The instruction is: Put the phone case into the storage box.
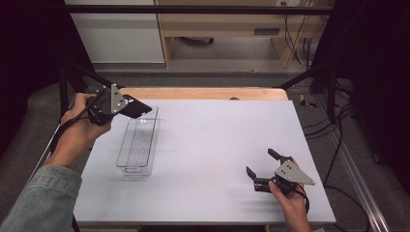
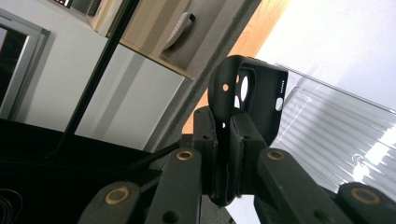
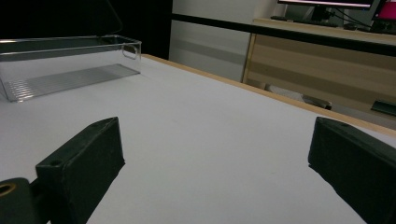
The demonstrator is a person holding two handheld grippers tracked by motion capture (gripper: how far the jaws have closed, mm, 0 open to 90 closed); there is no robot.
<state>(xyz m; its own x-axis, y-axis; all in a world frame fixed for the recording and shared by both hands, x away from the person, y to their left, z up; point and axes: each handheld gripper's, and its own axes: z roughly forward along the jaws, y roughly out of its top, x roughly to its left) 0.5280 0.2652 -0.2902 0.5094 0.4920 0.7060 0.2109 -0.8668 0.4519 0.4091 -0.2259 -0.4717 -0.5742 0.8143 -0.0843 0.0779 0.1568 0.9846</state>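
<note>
Plainly, held thing: a black phone case (image 2: pixel 254 91) sits clamped edge-on in the left tongs (image 2: pixel 229 140), its camera cut-outs facing outward.
Why edge-on: gripping the thin rim leaves most of the case hanging free past the pads, so it can likely go into a narrow container without the jaws fouling the walls.
Where it is: in the high view the phone case (image 1: pixel 137 107) hangs in the air over the far end of the clear plastic bin (image 1: pixel 126 166), above the rim and apart from the floor.
Left tongs (image 1: pixel 126 104): clenched on the case, tilted toward the bin.
Bin: long side running away from the person, on the left part of the white table (image 1: pixel 217 140); nothing lies in it.
Right tongs (image 1: pixel 263 164): released, jaws spread wide, holding nothing, parked low near the table's right front, well apart from the bin, probably to keep out of the way.
Likely step: lowering the case into the bin.
</note>
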